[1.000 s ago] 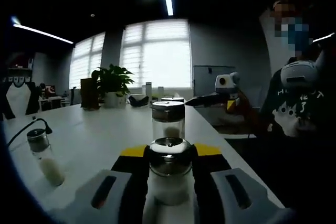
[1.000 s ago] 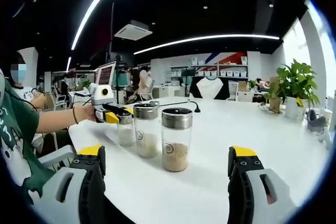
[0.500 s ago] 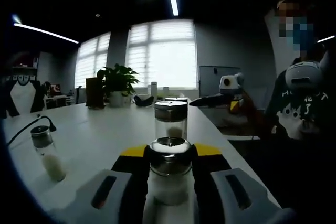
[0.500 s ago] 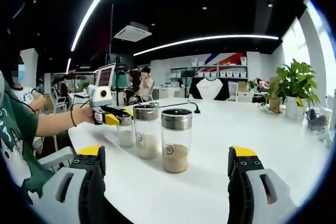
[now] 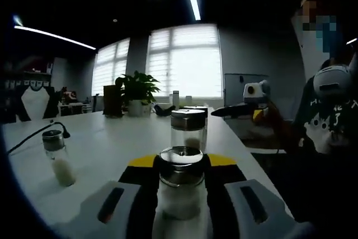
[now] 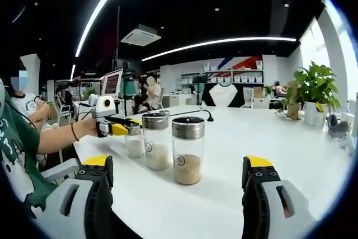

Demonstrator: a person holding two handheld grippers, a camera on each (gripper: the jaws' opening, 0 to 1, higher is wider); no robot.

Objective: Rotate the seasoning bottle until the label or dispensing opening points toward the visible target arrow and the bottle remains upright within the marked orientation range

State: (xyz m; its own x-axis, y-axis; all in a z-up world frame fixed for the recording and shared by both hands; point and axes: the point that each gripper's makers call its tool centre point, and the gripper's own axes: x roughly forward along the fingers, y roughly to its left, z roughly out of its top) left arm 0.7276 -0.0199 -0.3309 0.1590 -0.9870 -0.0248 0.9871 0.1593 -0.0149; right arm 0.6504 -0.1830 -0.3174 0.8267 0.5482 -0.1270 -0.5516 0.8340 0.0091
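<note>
the left claw [image 5: 180,194] pinches one clear glass seasoning bottle with a steel lid [image 5: 180,182]; three more bottles stand on the white bench [image 6: 313,166]. the right claw [image 6: 178,194] is spread wide. no label is readable.

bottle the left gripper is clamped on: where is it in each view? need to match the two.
Left gripper view: held bottle bottom centre, between that view's own jaws.
Right gripper view: left of centre, farthest in the row of three, left gripper on it.
Shared landmark: potted plant.
</note>
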